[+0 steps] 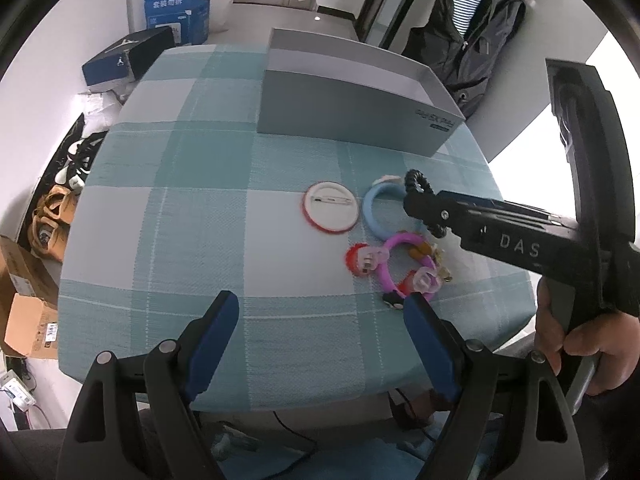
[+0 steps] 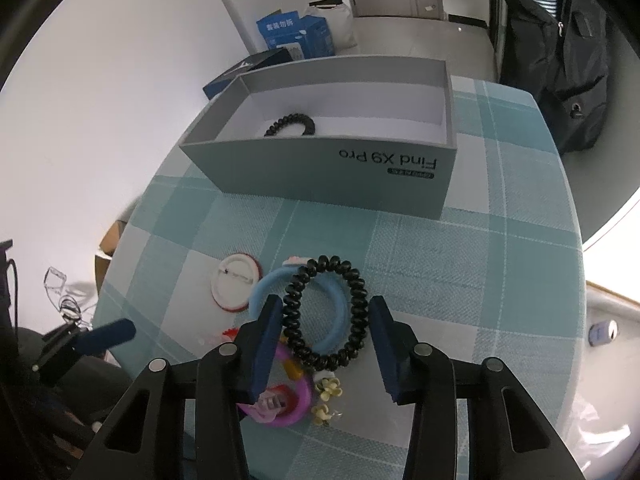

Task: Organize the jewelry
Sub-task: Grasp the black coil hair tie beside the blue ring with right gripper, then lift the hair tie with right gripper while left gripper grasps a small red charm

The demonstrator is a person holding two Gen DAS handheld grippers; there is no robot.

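A black coil hair tie lies between the fingers of my right gripper, over a blue ring. The jaws stand wide around it, apart from it, so the gripper is open. In the left wrist view the right gripper hovers over the black coil tie and the blue ring. A grey box at the back holds another black coil tie. My left gripper is open and empty near the table's front edge.
A round pin badge lies back-up, left of the blue ring. A pink ring with charms and small flower earrings lie nearby. A checked cloth covers the table. Boxes and shoes sit on the floor at left.
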